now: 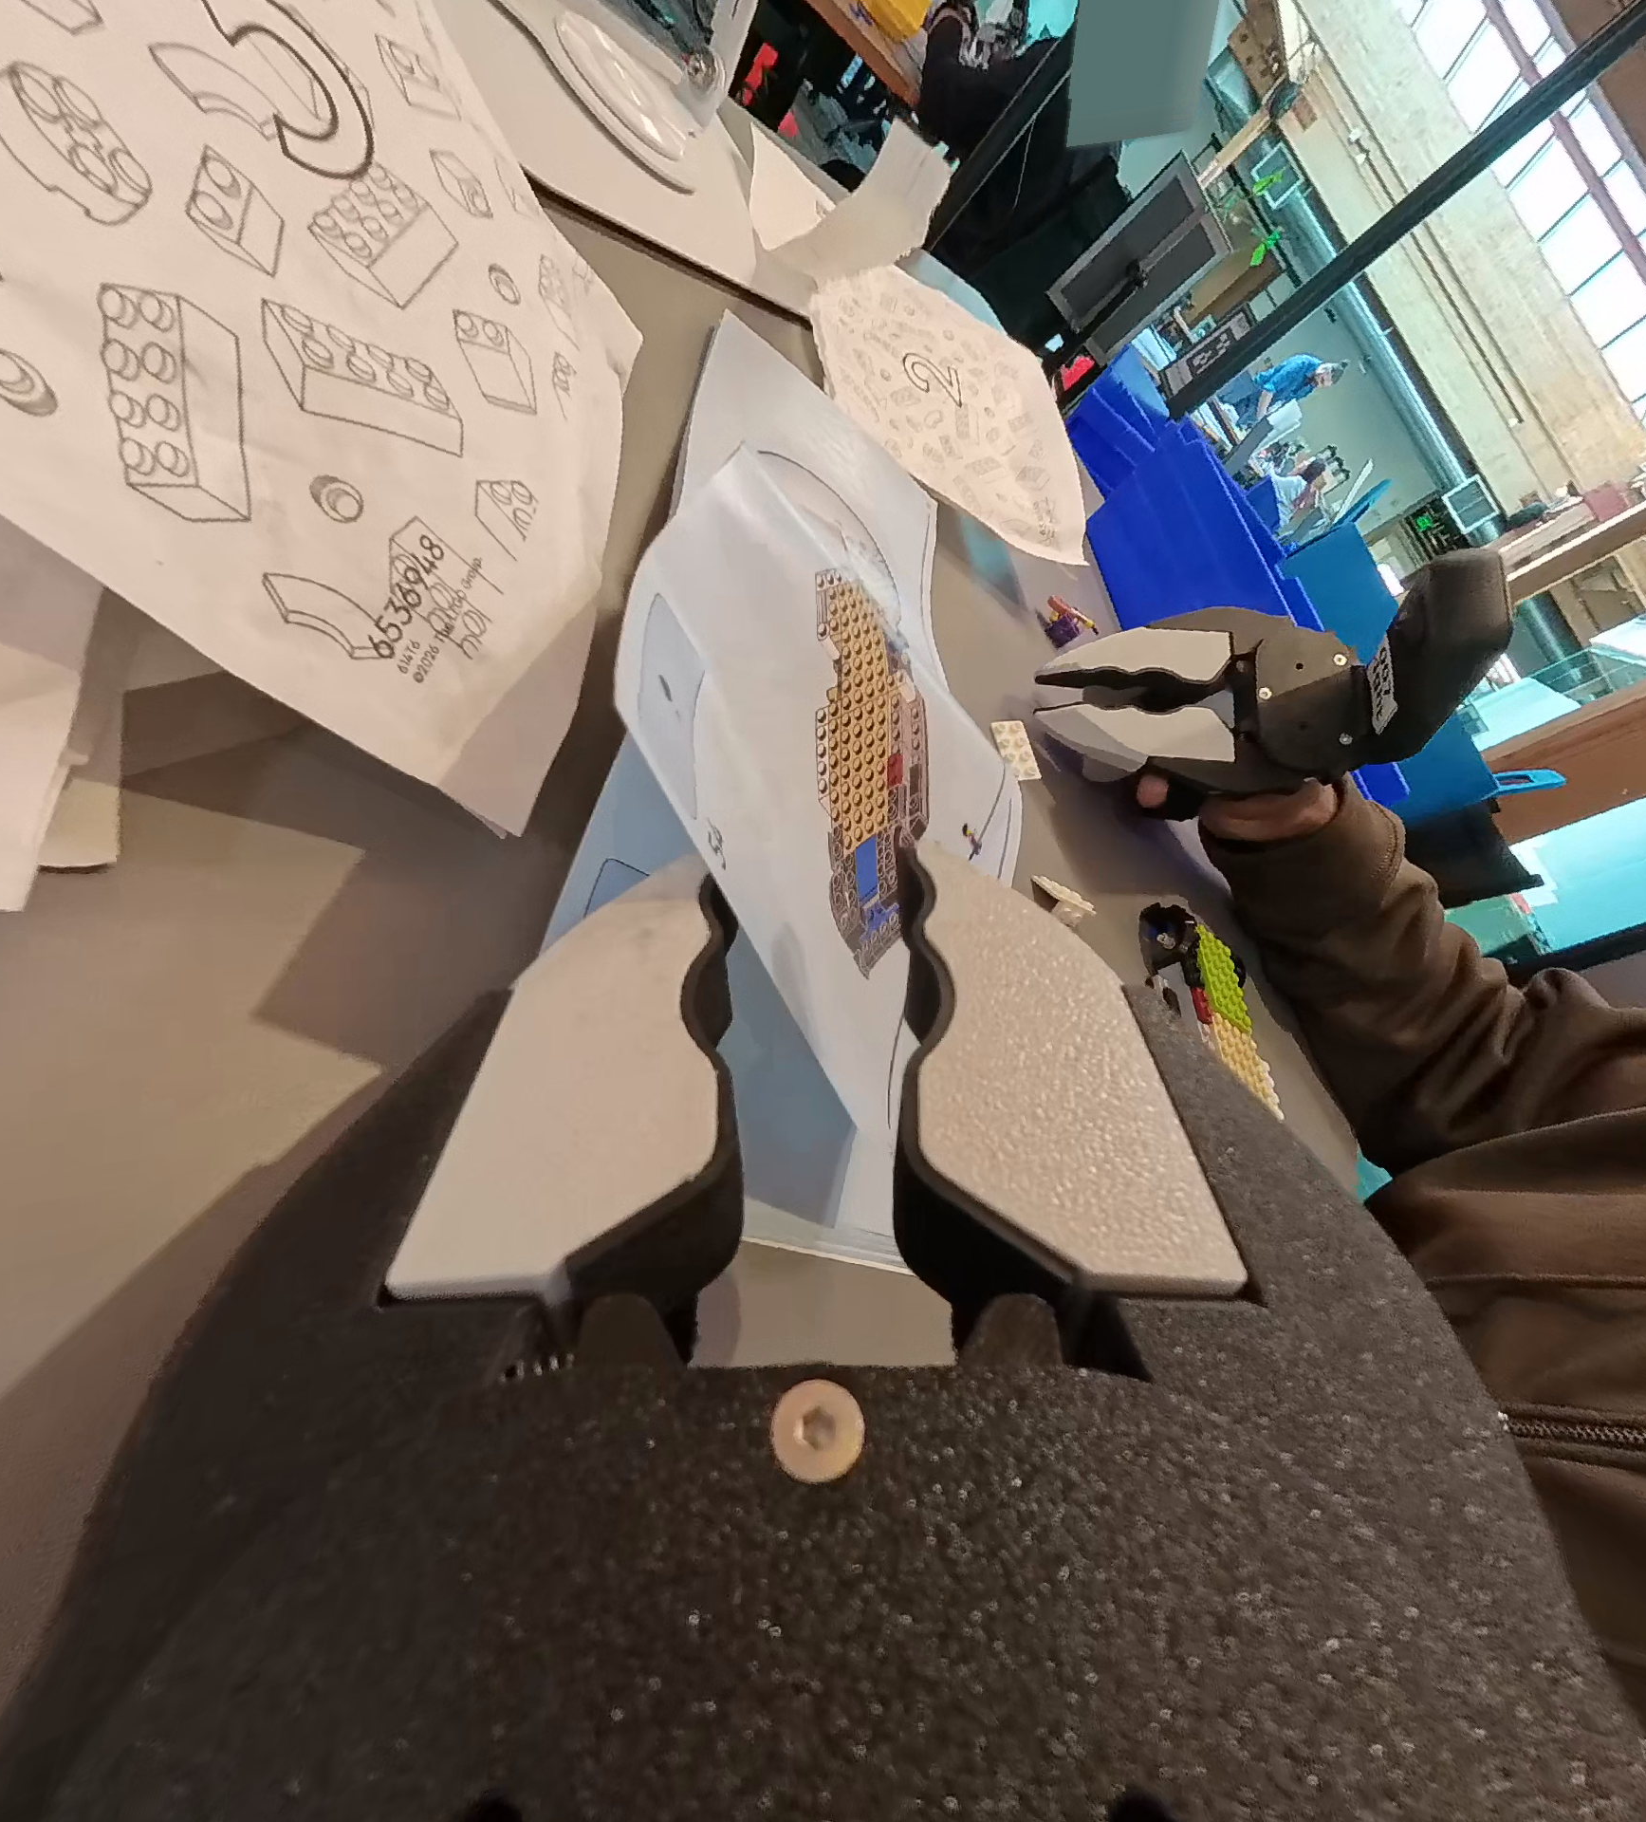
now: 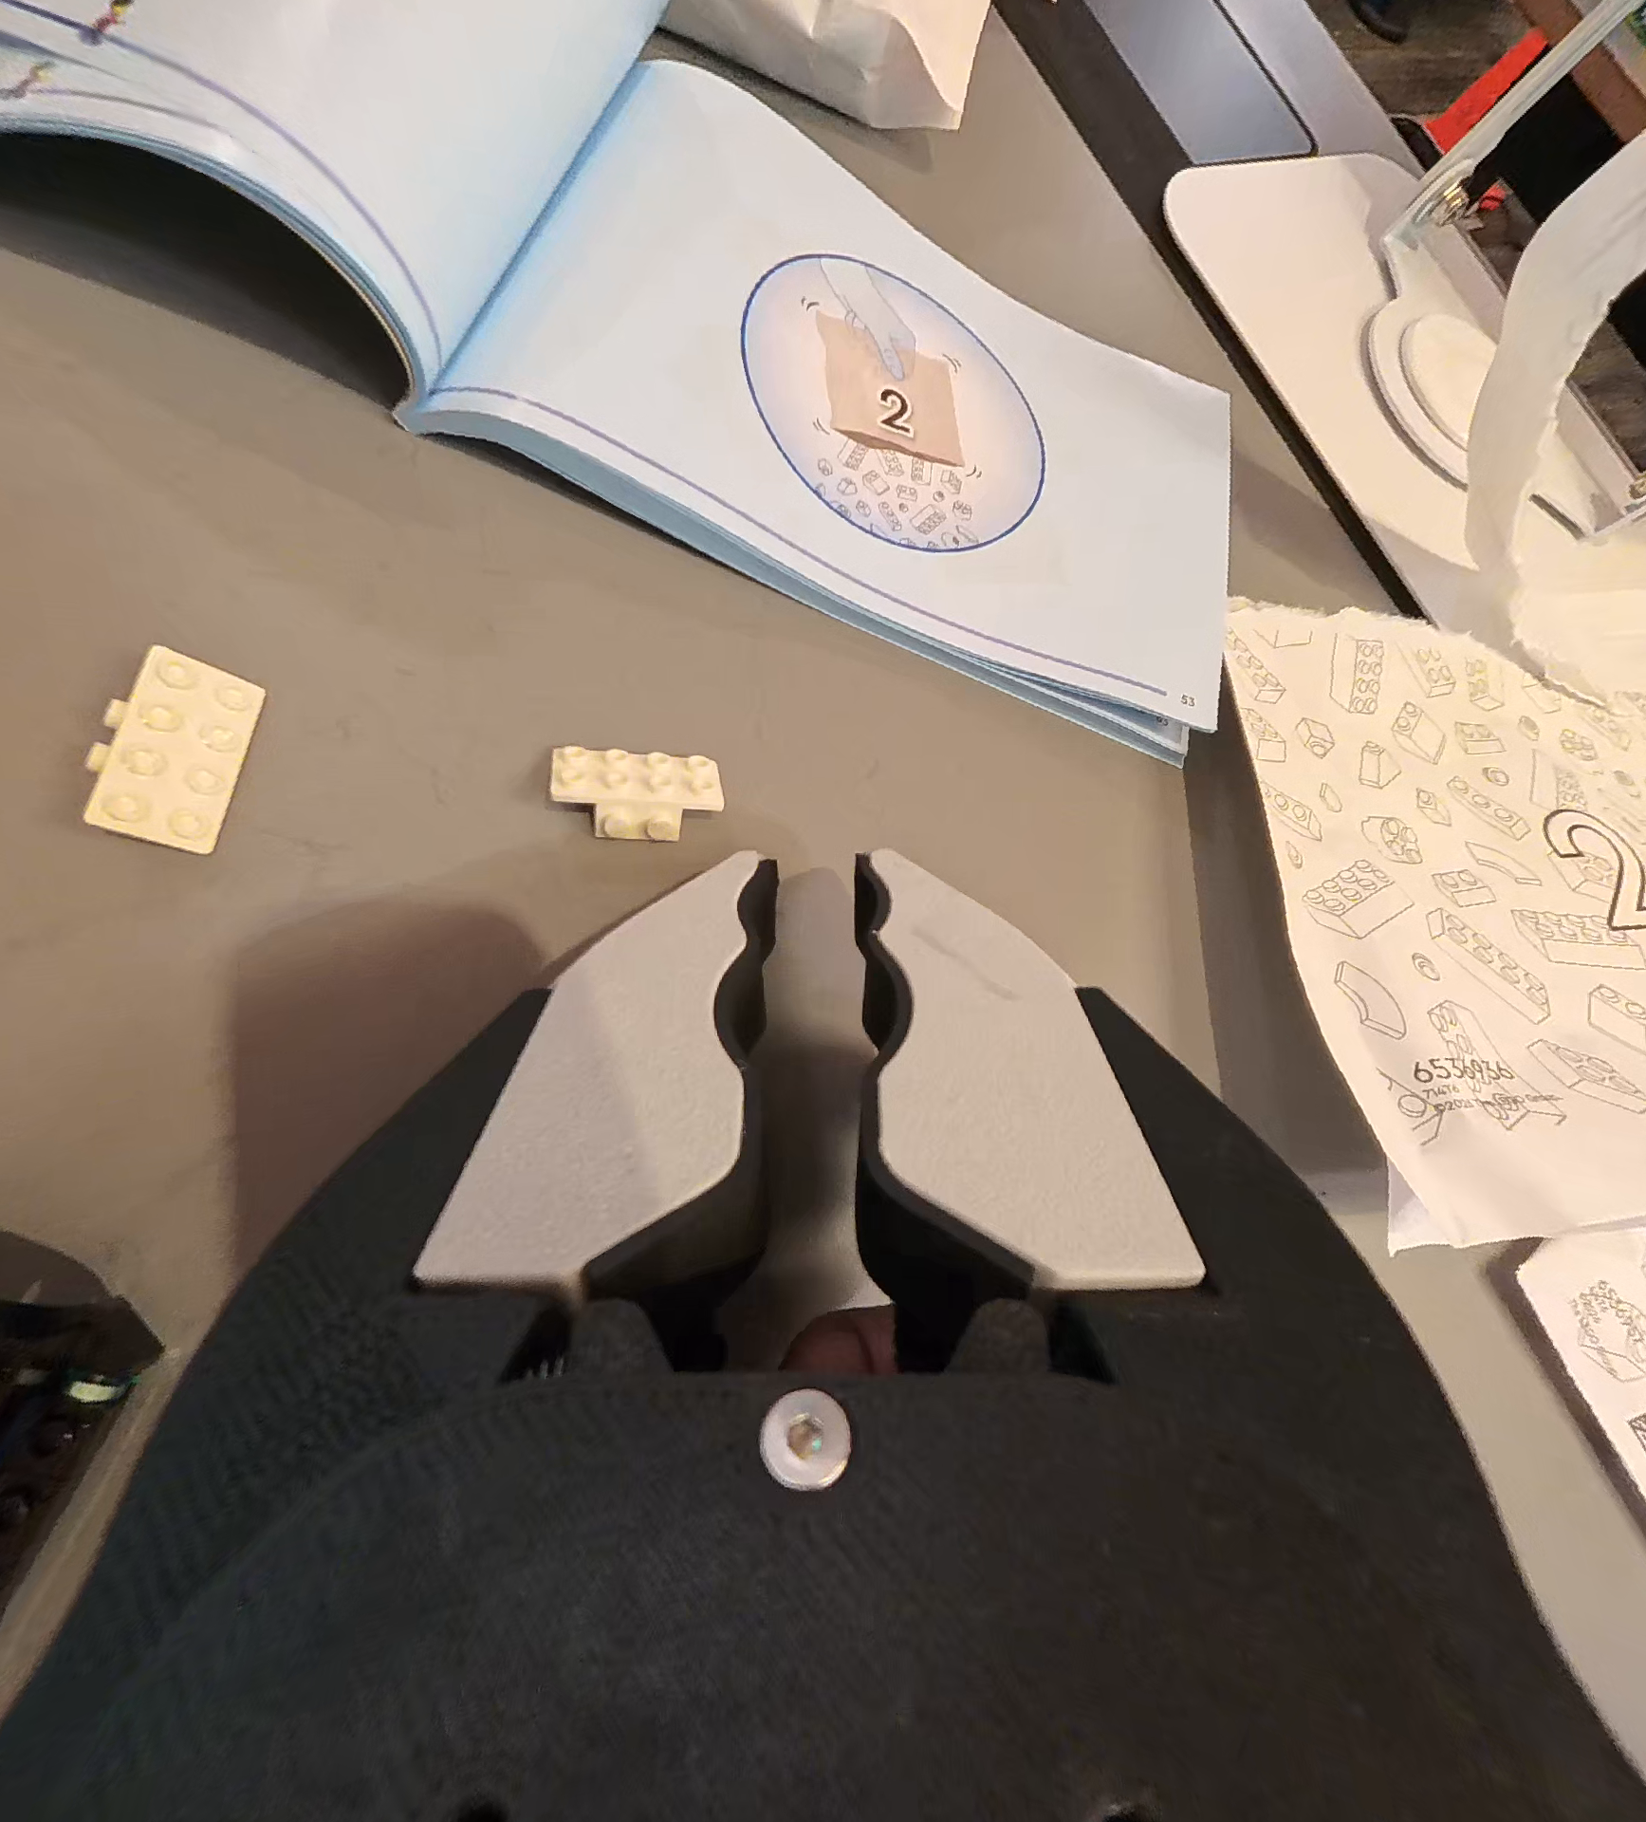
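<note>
White studded plastic plate (image 2: 636,801), rectangular with a small two-stud bracket on its near edge, lies flat on the smooth matte grey table (image 2: 405,611), just beyond and to the left of the right gripper (image 2: 816,868). Its jaws stand slightly apart with only bare table surface between the dark wavy pads; nothing is gripped. The fingers (image 2: 976,1035) are pale grey with a fine grainy texture, set in a black pebbled body.

A second white studded plate (image 2: 175,747), wider and with two clips on its left side, lies well to the left, apart from the first. Beyond both, an open pale-blue paper instruction booklet (image 2: 799,296) lies with its left pages arched upward. Its corner comes close to a crinkled white paper bag printed with brick outlines (image 2: 1489,887) at the right. Open table remains between the plates and the booklet.

The left gripper (image 1: 814,887) hovers over the booklet's illustrated page (image 1: 799,641), jaws apart. The page passes behind the gap; whether the pads touch it cannot be told. To its left lies another printed white paper bag (image 1: 207,345). To its right, a partly built brick model with lime-green and tan plates (image 1: 1213,996) lies on the table beside a brown sleeve (image 1: 1390,986).
</note>
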`<state>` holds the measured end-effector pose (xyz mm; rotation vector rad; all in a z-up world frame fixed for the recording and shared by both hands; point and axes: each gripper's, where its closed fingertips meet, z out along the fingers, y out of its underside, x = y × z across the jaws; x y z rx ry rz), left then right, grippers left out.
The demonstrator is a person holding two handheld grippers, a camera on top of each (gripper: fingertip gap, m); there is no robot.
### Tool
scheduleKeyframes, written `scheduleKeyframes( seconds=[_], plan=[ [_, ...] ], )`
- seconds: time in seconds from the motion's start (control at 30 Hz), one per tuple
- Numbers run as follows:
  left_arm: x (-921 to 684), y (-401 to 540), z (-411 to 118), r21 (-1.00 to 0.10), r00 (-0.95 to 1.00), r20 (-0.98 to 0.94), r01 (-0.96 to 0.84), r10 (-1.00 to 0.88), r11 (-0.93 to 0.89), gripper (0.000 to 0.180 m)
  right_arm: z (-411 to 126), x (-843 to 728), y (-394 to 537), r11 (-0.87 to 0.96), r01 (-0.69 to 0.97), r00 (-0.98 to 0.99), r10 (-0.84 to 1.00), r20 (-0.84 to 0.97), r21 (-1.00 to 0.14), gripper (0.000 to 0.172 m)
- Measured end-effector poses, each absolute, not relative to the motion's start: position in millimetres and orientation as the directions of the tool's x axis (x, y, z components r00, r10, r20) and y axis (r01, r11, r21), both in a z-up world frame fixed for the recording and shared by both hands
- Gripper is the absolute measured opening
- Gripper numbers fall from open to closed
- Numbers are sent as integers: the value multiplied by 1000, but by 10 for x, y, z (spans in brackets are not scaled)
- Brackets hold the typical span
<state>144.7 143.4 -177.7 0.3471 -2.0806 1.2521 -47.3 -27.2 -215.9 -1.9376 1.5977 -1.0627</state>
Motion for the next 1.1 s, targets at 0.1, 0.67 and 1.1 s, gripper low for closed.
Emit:
scheduleKeyframes(
  seconds=[0.1, 0.67, 1.1],
  plan=[
    [1526, 1454, -1745, -691, -748, 656, -542, 100, 478, 32, -2159, -474, -278, -248, -641, 49, -958, 284, -726, 15],
    [1799, 1503, -1824, -746, -829, 559, -498, 9, 443, 32, -2183, -472, -273, -234, -652, 57, -964, 260, -722, 18],
    [1756, 1497, -1859, -745, -838, 546, -476, 17, 466, 32, -2202, -472, -266, -234, -660, 64, -965, 256, -714, 21]
  ],
)
